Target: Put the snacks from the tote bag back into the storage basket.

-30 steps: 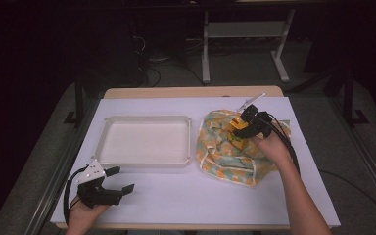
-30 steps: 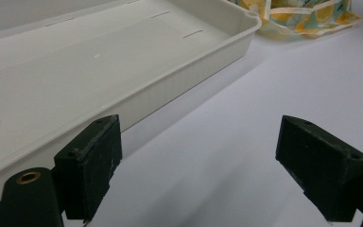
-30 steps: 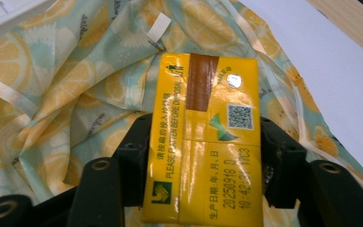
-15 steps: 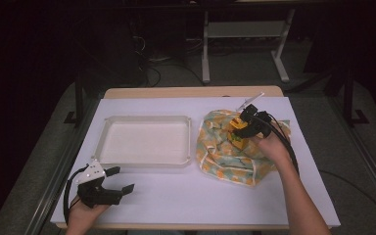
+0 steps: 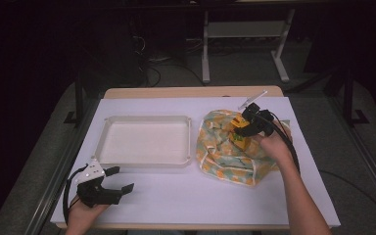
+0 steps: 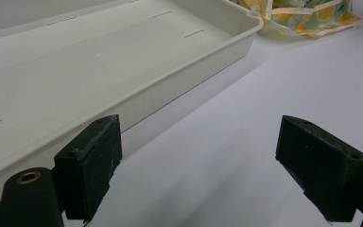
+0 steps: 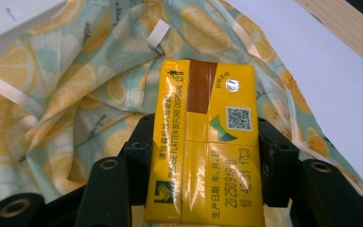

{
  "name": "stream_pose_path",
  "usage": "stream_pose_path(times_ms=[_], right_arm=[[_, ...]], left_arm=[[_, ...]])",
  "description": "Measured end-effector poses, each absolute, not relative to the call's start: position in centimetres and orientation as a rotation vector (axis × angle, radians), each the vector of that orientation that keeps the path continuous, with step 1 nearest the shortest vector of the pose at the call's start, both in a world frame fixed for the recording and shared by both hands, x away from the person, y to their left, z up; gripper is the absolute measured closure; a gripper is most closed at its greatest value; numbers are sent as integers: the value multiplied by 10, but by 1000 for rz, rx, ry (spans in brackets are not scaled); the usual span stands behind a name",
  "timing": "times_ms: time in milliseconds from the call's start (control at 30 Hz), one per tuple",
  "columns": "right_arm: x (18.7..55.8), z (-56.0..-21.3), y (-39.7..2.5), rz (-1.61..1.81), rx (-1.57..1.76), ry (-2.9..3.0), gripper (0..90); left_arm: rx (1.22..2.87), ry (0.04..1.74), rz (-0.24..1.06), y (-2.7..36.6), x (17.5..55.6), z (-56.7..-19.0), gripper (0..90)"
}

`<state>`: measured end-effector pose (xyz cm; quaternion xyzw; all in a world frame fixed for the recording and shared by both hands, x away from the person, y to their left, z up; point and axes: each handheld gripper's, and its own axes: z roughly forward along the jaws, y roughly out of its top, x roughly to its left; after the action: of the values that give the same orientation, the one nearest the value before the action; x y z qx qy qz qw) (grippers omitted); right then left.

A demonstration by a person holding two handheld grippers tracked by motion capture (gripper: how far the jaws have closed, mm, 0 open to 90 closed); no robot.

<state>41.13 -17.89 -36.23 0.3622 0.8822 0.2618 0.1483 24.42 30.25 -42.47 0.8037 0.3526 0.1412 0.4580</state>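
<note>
A: Item one: right hand-held gripper. State?

B: Jaws clamped on the two narrow sides of a yellow drink carton, held just above the lemon-print cloth bag at the right of the table.

A: Item two: left hand-held gripper.

B: Jaws spread wide, holding nothing, resting near the front left corner of the table, just short of the white tray.

A: Risks, carton?

B: A soft-walled pack. Likely to buckle or leak if the person squeezes harder; likely to slide out downward if the grip is slack, since only smooth printed faces meet the pads.

A: Risks, bag?

B: Loose folds lie right under the carton. A fold or the pale tape handle could catch a jaw and be dragged along as the carton lifts away.

A: Risks, tray?

B: If the carton is bound for it, the raised rim stands between. A low carry could knock the rim and shove the light tray across the table.
</note>
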Motion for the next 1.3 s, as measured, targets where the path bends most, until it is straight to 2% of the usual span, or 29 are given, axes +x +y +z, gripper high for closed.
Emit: stream_pose_path(times_ms=[1300], right_arm=[[394,-316,-166,814,878,2598,495]], left_arm=[[1989,863,347,302,244,-424,148]])
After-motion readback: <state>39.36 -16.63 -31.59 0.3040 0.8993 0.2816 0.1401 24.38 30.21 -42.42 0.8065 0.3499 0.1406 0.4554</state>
